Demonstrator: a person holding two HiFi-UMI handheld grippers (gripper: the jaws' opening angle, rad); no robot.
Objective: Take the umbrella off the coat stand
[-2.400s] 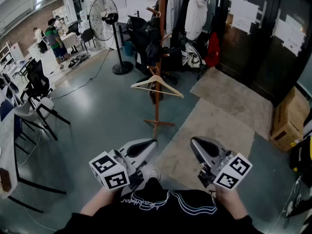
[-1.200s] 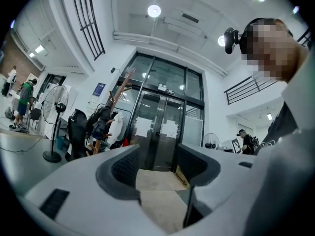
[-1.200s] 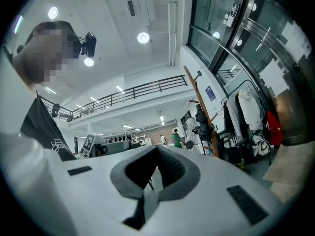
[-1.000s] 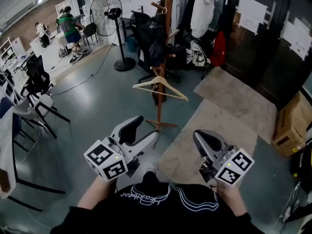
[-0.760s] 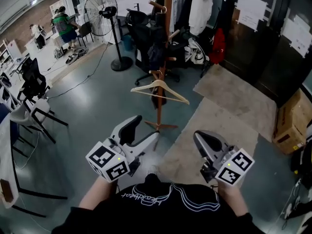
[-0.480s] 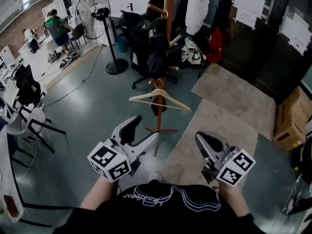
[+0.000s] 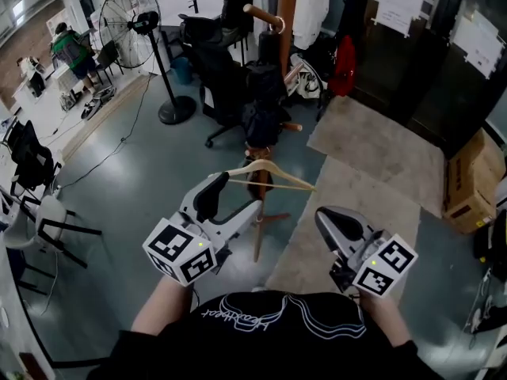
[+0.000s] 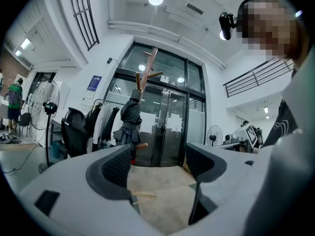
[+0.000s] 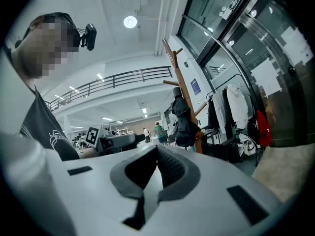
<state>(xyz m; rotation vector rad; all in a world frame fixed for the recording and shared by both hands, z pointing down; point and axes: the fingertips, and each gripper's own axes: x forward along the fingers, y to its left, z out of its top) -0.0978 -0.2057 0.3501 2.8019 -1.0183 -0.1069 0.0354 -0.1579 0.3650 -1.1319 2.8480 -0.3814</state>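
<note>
The wooden coat stand (image 7: 283,22) rises just ahead of me, its pole also showing in the left gripper view (image 8: 146,73). A dark folded umbrella (image 7: 263,105) hangs from one of its pegs, seen as a dark bundle (image 8: 129,122) and again in the right gripper view (image 9: 183,119). Lower on the stand hangs a bare wooden hanger (image 7: 271,174). My left gripper (image 7: 230,204) is held level short of the stand, its jaws opening with nothing between them (image 8: 160,161). My right gripper (image 7: 342,226) is shut and empty (image 9: 156,168), to the right of the stand.
A pedestal fan (image 7: 131,26) and black office chair (image 7: 207,54) stand behind and left of the stand. Coats hang on a rack by the glass doors. Two floor mats (image 7: 372,145) lie on the right, a cardboard box (image 7: 471,180) beyond. People (image 7: 67,50) are far left.
The coat stand has come much closer as both grippers moved forward toward it. The left gripper's jaws have spread wider; the right gripper stayed shut.
</note>
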